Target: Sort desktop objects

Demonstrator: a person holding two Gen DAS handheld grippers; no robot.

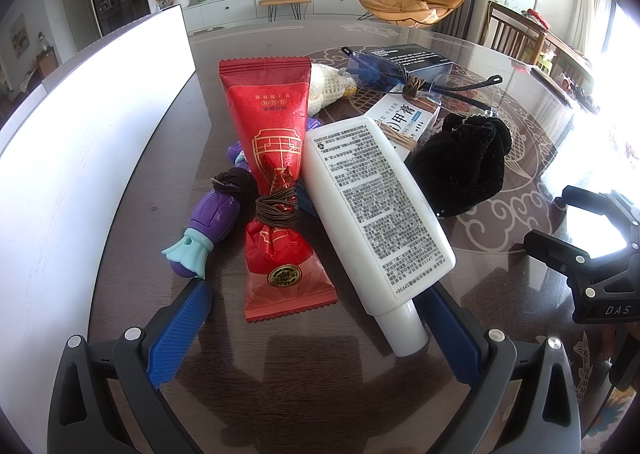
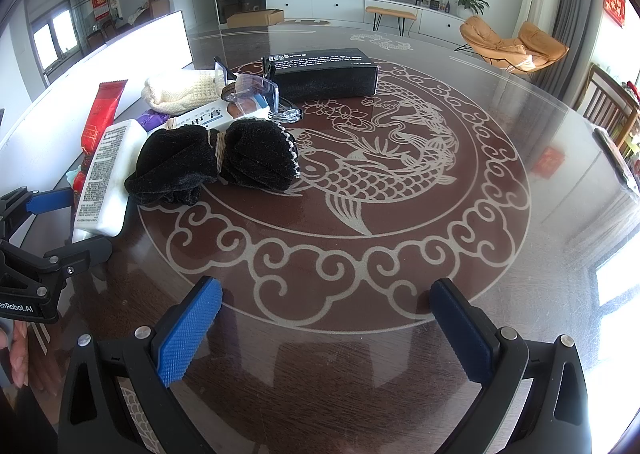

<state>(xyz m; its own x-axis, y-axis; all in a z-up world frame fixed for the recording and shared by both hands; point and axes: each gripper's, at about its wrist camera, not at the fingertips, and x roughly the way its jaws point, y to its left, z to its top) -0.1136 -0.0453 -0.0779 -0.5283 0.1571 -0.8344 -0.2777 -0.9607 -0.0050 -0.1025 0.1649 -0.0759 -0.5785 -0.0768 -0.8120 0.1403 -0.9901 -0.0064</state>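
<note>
Left gripper [image 1: 312,330]: jaws wide apart, empty, near ends of red packet [image 1: 276,181] and white tube [image 1: 380,209].
Right gripper [image 2: 326,330]: spread wide, empty, over bare bench [image 2: 400,266].
Black cloth [image 2: 212,161]: right of tube, touching.
Black box [image 2: 324,71]: far side.

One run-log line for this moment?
left gripper: open, around white bottle's cap end | right gripper: open, empty, over table | nothing lifted

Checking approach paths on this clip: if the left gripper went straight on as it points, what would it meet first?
Probably the red snack packet, with the white bottle close beside it. Both lie just ahead of the left gripper, whose jaws stand open. Depth is unclear.
</note>
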